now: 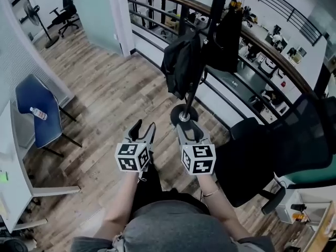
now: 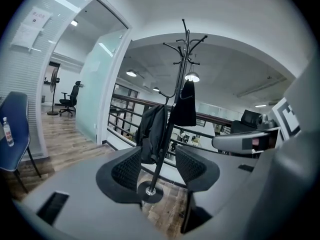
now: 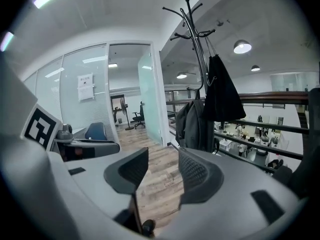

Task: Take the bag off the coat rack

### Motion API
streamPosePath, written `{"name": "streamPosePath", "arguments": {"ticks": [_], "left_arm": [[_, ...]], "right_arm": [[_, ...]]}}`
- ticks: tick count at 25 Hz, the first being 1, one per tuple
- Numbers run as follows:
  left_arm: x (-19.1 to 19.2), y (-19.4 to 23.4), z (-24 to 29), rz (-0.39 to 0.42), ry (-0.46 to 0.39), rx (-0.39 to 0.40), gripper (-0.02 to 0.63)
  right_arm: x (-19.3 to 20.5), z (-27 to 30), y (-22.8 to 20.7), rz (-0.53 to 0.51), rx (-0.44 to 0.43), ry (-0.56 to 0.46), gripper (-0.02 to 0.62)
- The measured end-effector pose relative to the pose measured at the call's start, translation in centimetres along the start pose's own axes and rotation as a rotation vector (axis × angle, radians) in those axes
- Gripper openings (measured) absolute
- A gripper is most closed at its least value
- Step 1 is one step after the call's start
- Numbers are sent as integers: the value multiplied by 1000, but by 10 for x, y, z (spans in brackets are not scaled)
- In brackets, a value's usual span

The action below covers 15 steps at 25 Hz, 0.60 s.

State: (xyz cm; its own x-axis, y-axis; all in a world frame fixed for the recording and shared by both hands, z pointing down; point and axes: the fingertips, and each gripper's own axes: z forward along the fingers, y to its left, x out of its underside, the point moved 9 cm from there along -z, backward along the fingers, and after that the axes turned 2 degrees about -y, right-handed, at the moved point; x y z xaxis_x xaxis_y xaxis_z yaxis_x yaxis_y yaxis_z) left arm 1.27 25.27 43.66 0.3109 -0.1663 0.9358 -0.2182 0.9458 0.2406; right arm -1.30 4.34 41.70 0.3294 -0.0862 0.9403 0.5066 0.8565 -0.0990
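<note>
I'm on a wood floor [image 1: 105, 88] in an office, still at the approach step. The coat rack [image 1: 190, 94] stands ahead. The black bag [image 1: 227, 41] hangs high on it, above a dark jacket [image 1: 181, 62]. The left tongs [image 1: 145, 126] and right tongs [image 1: 188, 126] are apart and empty, well short of it. Next, I'd reach up and lift the straps clear.

We see a black bag [image 1: 227, 35] and a black jacket [image 1: 181, 62] on a black rack [image 1: 177, 112]. The floor [image 1: 105, 88] is grey-brown wood planking. The left gripper [image 1: 145, 126] and right gripper [image 1: 187, 127] are grey with black, finely meshed pads [image 2: 127, 170]. Their cubes [image 1: 132, 156] carry black-and-white square patterns. We also note a blue chair [image 1: 34, 114], a black chair [image 1: 247, 161], pale green glass [image 1: 94, 9] and a grey top [image 1: 178, 230].
</note>
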Motion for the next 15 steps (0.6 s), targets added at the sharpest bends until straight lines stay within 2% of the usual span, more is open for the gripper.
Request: {"name": "streamPosePath", "arguments": {"ticks": [7,15], "left_arm": [[-31,70,66,-2,42,68,206],[-60,116,123,-2,45,126,209]], "right_arm": [[-26,80,3,46,88,30,186],[-49,138,0,67,201,34,186]]}}
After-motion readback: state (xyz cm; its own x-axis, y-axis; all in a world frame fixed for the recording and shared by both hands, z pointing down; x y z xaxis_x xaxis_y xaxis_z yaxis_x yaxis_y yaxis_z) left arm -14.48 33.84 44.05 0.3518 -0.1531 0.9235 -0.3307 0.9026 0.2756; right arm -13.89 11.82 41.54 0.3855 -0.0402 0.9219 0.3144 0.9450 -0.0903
